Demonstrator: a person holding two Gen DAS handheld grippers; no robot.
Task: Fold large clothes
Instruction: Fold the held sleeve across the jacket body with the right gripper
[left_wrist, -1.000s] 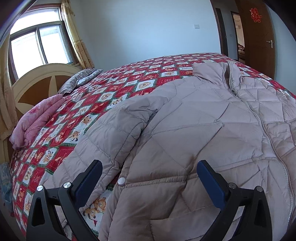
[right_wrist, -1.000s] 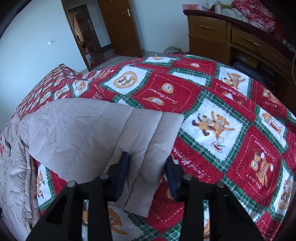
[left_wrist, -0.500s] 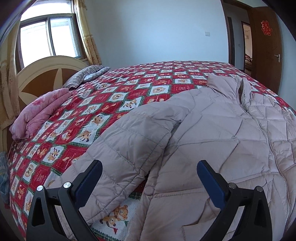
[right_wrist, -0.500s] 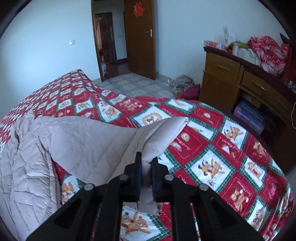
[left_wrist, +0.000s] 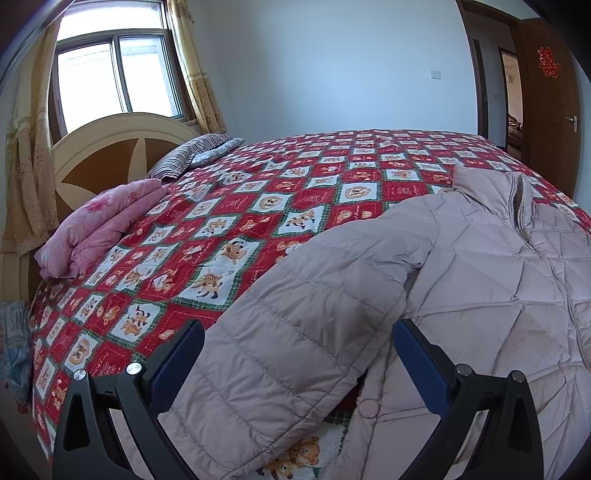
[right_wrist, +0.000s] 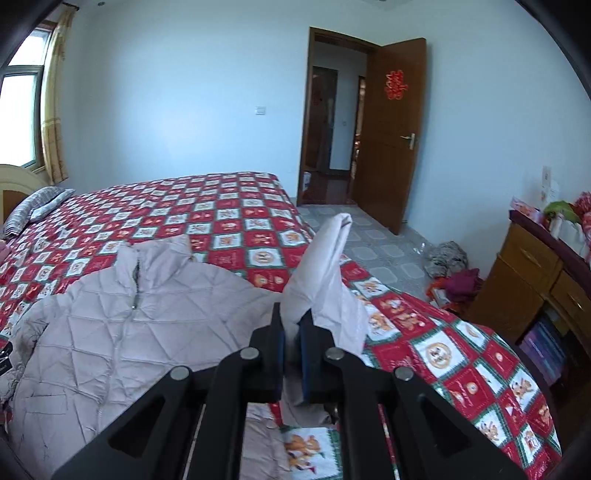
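Observation:
A beige quilted jacket (left_wrist: 498, 295) lies front-up and zipped on the red patterned bed. Its one sleeve (left_wrist: 295, 350) runs toward the near edge, between the wide-apart blue pads of my left gripper (left_wrist: 299, 358), which stands open just above it without pressing it. In the right wrist view the jacket body (right_wrist: 122, 332) is at the left. My right gripper (right_wrist: 291, 332) is shut on the other sleeve (right_wrist: 325, 273), whose cuff end stands up above the fingers, lifted off the bedspread.
The bedspread (left_wrist: 258, 206) covers a wide bed. A folded pink quilt (left_wrist: 99, 229) and striped pillow (left_wrist: 192, 155) lie by the headboard. A wooden dresser (right_wrist: 535, 280) stands at the right, clothes lie on the tiled floor (right_wrist: 450, 266), and a door (right_wrist: 391, 133) is open.
My right gripper closed on the sleeve's end and lifted it off the bed, turning toward the jacket. My left gripper drew back and left, from over the hem to over the near sleeve, still open.

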